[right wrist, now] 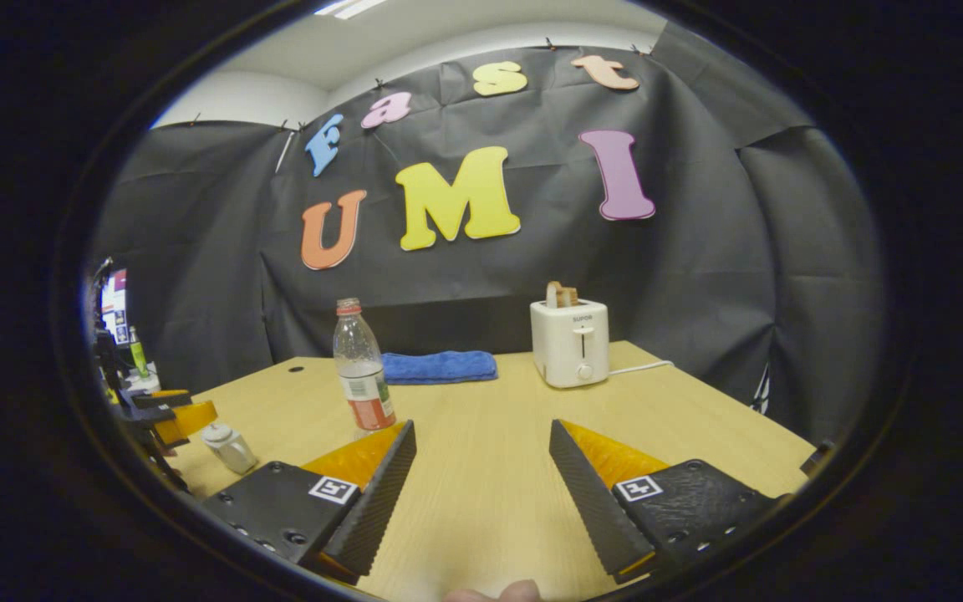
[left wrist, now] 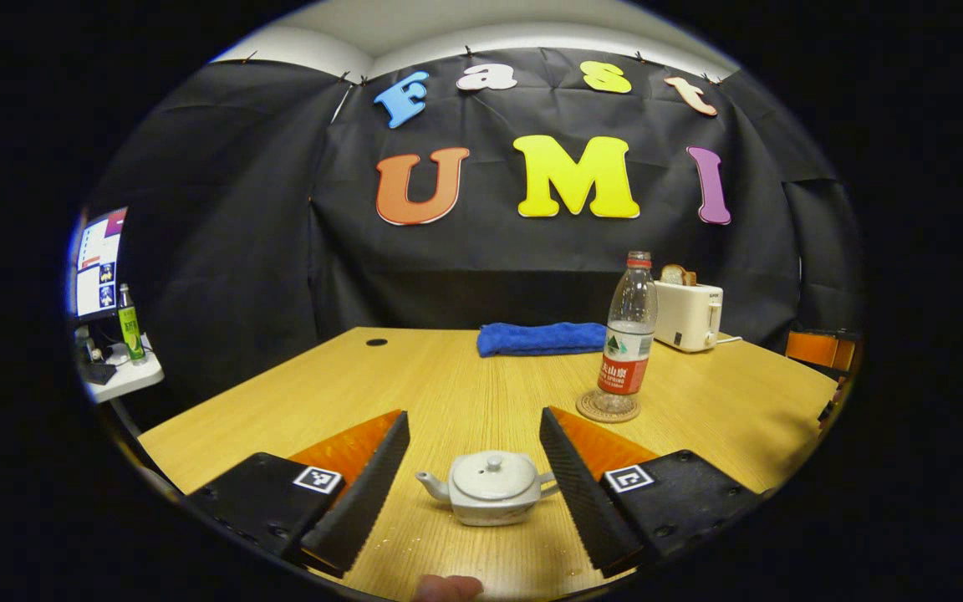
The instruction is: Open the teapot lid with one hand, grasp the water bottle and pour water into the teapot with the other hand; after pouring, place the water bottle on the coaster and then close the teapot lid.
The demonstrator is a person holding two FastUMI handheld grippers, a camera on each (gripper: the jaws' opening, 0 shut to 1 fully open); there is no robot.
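Note:
A small grey teapot point(left wrist: 490, 489) with its lid point(left wrist: 493, 473) on stands on the wooden table, between the wide-apart fingers of my left gripper point(left wrist: 475, 426), which is open and touches nothing. A clear water bottle point(left wrist: 627, 339) with a red cap stands upright on a round woven coaster point(left wrist: 608, 407), beyond the teapot to the right. In the right gripper view the bottle point(right wrist: 360, 368) stands ahead and left of my right gripper point(right wrist: 482, 433), which is open over bare table. The teapot point(right wrist: 229, 447) and the left gripper point(right wrist: 170, 414) show at the far left there.
A folded blue cloth point(left wrist: 542, 338) lies at the back of the table point(left wrist: 415, 376). A white toaster point(right wrist: 570, 341) with bread in it stands at the back right, its cord running off right. A side desk with a monitor and a green bottle point(left wrist: 129, 324) is beyond the left edge.

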